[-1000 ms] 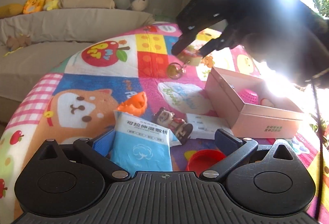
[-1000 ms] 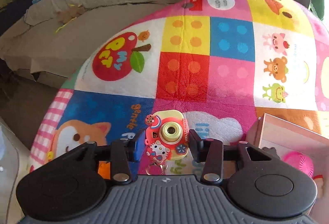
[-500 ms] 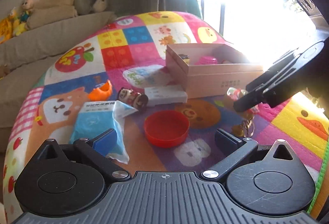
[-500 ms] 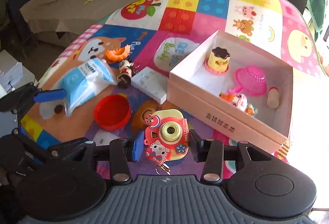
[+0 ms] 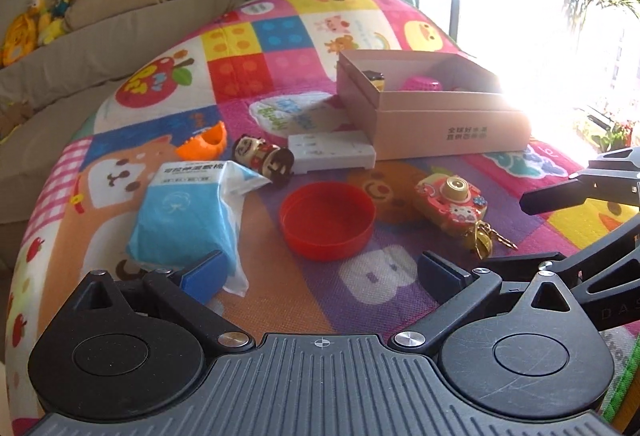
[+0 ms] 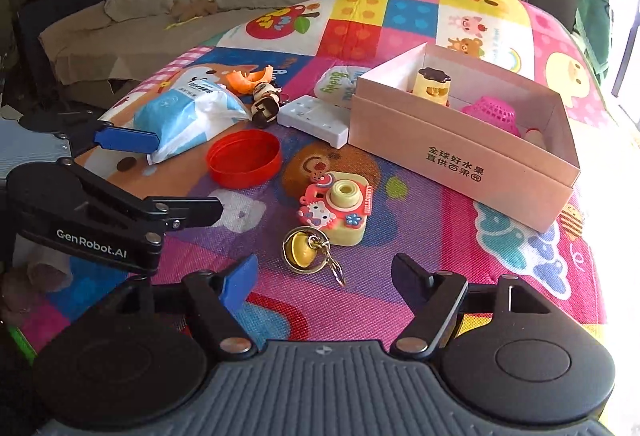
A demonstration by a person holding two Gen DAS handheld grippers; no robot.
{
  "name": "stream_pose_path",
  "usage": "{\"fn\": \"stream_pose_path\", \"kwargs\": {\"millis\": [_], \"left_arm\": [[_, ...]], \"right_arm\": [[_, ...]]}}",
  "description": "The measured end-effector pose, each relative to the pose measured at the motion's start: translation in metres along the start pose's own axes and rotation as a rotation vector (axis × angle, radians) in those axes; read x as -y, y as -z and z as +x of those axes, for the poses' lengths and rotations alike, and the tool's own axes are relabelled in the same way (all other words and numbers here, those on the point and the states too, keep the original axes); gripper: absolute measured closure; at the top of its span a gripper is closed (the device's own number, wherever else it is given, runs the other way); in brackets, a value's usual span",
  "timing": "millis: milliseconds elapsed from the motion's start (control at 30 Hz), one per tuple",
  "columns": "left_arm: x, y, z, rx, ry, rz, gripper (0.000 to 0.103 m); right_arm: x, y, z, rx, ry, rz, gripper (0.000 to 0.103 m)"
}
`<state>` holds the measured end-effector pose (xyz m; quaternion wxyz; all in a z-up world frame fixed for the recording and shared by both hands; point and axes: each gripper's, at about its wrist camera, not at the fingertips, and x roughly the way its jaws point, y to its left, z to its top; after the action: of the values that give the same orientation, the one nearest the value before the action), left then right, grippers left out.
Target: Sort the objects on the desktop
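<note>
A pink toy camera keychain [image 6: 335, 204] lies on the colourful mat, just ahead of my open, empty right gripper [image 6: 324, 274]; it also shows in the left wrist view [image 5: 452, 203]. A pink cardboard box [image 6: 460, 151] holds a pudding toy [image 6: 432, 85] and a pink basket [image 6: 490, 113]. My left gripper [image 5: 320, 270] is open and empty, near a blue wipes packet [image 5: 184, 211] and a red lid [image 5: 327, 220]. A small doll [image 5: 262, 157], an orange piece [image 5: 204, 143] and a white power strip [image 5: 332, 155] lie beyond.
The mat's rounded edge falls away at left toward a beige sofa [image 5: 100, 47] with plush toys. Strong window glare washes out the right of the left wrist view. The left gripper's arm [image 6: 100, 224] crosses the left of the right wrist view.
My right gripper carried the toy camera down beside the box, opened and let it go on the mat. My left gripper swung round to face the red lid and box.
</note>
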<state>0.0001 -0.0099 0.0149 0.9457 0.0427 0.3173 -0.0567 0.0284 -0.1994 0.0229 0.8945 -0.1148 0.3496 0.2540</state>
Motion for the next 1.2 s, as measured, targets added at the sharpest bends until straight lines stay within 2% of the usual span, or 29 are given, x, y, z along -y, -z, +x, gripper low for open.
{"fn": "stream_pose_path", "kwargs": {"millis": [67,133,200,300,467,500,600,700,833,900,967,1000,1067,1133,1200], "left_arm": [[-0.004,-0.001,0.003,-0.012,-0.031,-0.02,0.0],[-0.012,-0.002,0.004,-0.024,-0.027,-0.058,0.0],[-0.018,-0.002,0.001,-0.024,-0.006,-0.088,0.0],[-0.017,-0.001,-0.003,-0.008,-0.01,-0.072,0.0],[-0.008,0.001,0.002,-0.015,0.015,-0.051,0.0],[-0.004,0.001,0.002,-0.01,0.024,-0.042,0.0],[0.006,-0.002,0.003,0.025,0.056,0.005,0.0],[0.009,-0.008,0.014,0.033,0.032,0.016,0.0],[0.012,-0.017,0.029,0.023,0.0,0.026,0.0],[0.013,-0.017,0.031,0.031,-0.046,0.044,0.0],[0.008,-0.017,0.032,0.018,-0.058,0.011,0.0],[0.005,-0.016,0.031,0.019,-0.059,-0.004,0.0],[-0.002,-0.013,0.027,0.012,-0.052,-0.031,0.0],[-0.007,-0.008,0.022,0.006,-0.029,-0.051,0.0],[-0.009,-0.002,0.015,0.005,0.008,-0.068,0.0]], "right_arm": [[0.0,-0.004,0.007,0.007,0.008,0.02,0.027],[0.001,-0.007,0.012,0.006,0.033,0.028,0.026],[0.003,-0.007,0.017,-0.001,0.101,-0.004,0.026],[0.017,-0.002,0.018,-0.017,0.198,-0.034,0.026],[0.054,0.008,0.012,-0.016,0.404,0.011,0.026],[0.06,0.01,0.01,-0.015,0.412,0.034,0.026],[0.073,0.019,-0.001,0.001,0.341,0.137,0.025],[0.067,0.026,-0.01,0.032,0.265,0.185,0.025],[0.043,0.026,-0.017,0.074,0.218,0.149,0.025],[0.032,0.021,-0.016,0.091,0.21,0.114,0.026],[0.021,0.016,-0.014,0.097,0.178,0.078,0.043],[0.016,0.012,-0.01,0.088,0.151,0.058,0.055],[0.007,0.007,-0.002,0.079,0.124,0.02,0.057],[0.0,0.003,0.004,0.09,0.153,-0.026,0.057],[0.007,-0.003,0.005,0.109,0.16,-0.009,0.057]]}}
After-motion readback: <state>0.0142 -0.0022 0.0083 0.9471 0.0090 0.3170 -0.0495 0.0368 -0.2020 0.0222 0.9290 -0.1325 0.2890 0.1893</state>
